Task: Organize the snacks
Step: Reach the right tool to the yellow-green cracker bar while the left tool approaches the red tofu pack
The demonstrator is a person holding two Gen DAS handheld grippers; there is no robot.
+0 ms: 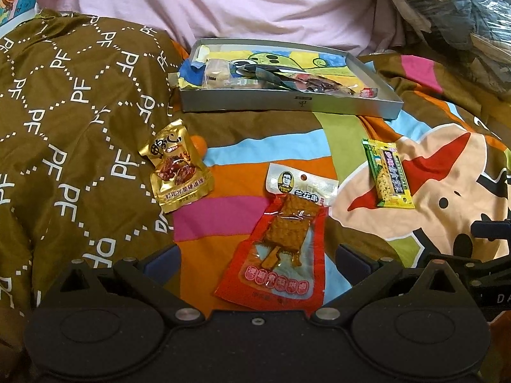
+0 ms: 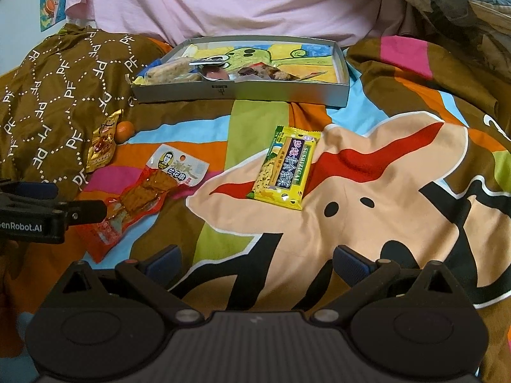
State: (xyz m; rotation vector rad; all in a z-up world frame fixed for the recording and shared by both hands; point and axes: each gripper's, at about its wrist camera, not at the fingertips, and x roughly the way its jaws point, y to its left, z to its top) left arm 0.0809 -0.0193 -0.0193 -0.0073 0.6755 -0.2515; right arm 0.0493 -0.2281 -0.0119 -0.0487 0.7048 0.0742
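Note:
Three snack packets lie on a colourful cartoon bedspread. A red tofu-skewer packet (image 1: 281,239) (image 2: 140,198) sits straight ahead of my left gripper (image 1: 257,260), which is open with its lower end between the fingers. A gold packet (image 1: 177,167) (image 2: 102,143) rests to the left by the brown quilt. A yellow-green bar (image 1: 389,174) (image 2: 287,167) lies ahead of my right gripper (image 2: 255,260), which is open and holds nothing. Behind them, a shallow grey box (image 1: 287,103) (image 2: 242,94) holds several snacks.
A brown quilt printed with "PF" (image 1: 73,121) (image 2: 64,79) is heaped on the left. A small orange ball (image 1: 201,146) (image 2: 124,131) lies beside the gold packet. Pink fabric (image 1: 207,0) rises behind the box; crinkled plastic-wrapped bedding (image 1: 453,9) sits far right.

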